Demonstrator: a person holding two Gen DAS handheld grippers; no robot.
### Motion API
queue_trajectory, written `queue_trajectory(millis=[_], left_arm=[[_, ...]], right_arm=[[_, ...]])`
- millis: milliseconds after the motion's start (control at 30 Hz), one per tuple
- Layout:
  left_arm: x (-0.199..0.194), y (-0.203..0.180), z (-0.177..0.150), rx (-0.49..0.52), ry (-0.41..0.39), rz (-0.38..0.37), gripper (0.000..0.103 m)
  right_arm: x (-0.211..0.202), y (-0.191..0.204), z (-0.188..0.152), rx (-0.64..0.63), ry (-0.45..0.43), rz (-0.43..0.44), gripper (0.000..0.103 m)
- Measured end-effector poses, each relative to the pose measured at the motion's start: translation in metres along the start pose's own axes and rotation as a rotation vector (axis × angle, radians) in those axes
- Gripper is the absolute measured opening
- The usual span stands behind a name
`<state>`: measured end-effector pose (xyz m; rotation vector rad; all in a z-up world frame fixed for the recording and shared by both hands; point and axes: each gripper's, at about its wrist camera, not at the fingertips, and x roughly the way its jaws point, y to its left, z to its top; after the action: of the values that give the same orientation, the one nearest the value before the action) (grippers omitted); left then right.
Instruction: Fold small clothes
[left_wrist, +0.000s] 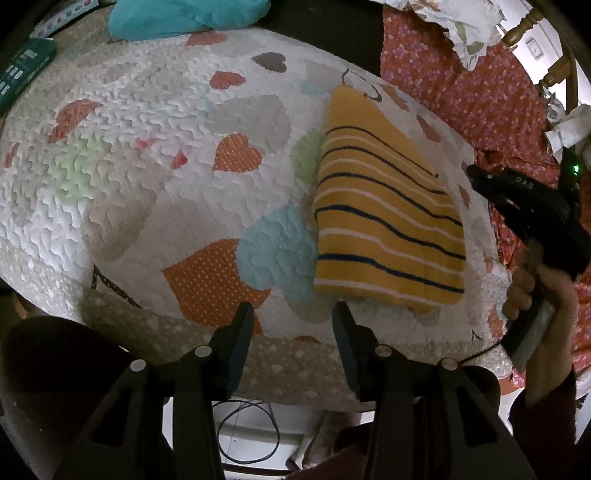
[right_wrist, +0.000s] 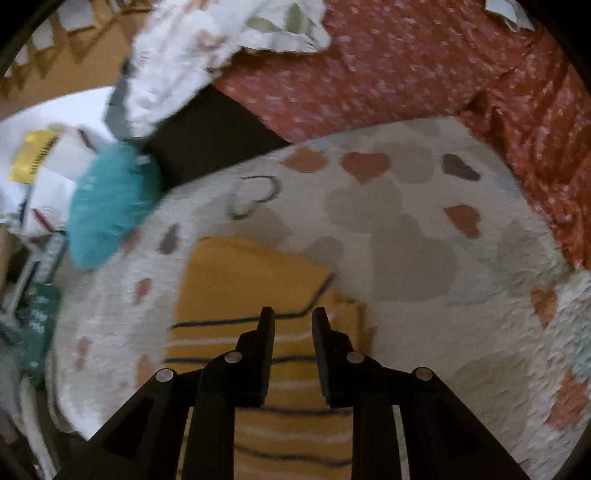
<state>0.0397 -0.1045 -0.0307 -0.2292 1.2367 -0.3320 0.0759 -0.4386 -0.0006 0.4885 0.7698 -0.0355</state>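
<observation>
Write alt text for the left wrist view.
A folded yellow striped garment lies on a heart-patterned quilt, just beyond the open, empty left gripper. At right, a hand holds the right gripper.

A white quilted cover (left_wrist: 155, 122) printed with orange, grey and pale blue hearts fills most of both views. Beyond its far edge lies a red cloth with small flowers (left_wrist: 461, 92), and a crumpled white cloth with leaf print (right_wrist: 207, 48) sits on top of that. A green box with white print (left_wrist: 22, 70) rests at the cover's left edge. A black cable (left_wrist: 247, 432) loops on the floor below
</observation>
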Motion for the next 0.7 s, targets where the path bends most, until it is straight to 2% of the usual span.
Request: queue_trajectory(millis=[33,67,200,300,333,367,467,633,700], left_arm=[[-0.001,-0.003,-0.001,0.009,-0.001,0.003,0.043],[-0.003,-0.006,-0.003,0.018,-0.005,0.008,0.043],[-0.019,-0.018,-0.01,0.073,-0.052,0.053,0.043],[-0.028,-0.02,-0.013,0.086,-0.08,0.078,0.047],[-0.03,-0.02,-0.013,0.083,-0.086,0.081,0.048],[-0.031,-0.02,-0.014,0.078,-0.087,0.082,0.048],[-0.028,-0.024,-0.015,0.067,-0.085,0.089,0.048],[-0.018,-0.036,-0.022,0.086,-0.055,0.116,0.048],[-0.017,-0.04,-0.027,0.101,-0.054,0.132,0.048]], right_arm=[[0.007,0.0,-0.009,0.002,0.037,0.048,0.022],[0.015,-0.001,-0.017,0.007,0.068,0.059,0.022],[0.042,-0.038,-0.044,0.112,0.147,0.031,0.018],[0.031,-0.054,-0.055,0.121,0.144,-0.052,0.018],[0.023,-0.058,-0.058,0.123,0.144,-0.087,0.029],[0.012,-0.064,-0.063,0.137,0.127,-0.079,0.035],[-0.016,-0.074,-0.079,0.167,0.082,-0.058,0.037],[-0.036,-0.076,-0.115,0.144,0.023,-0.112,0.049],[-0.034,-0.076,-0.126,0.124,0.017,-0.144,0.05]])
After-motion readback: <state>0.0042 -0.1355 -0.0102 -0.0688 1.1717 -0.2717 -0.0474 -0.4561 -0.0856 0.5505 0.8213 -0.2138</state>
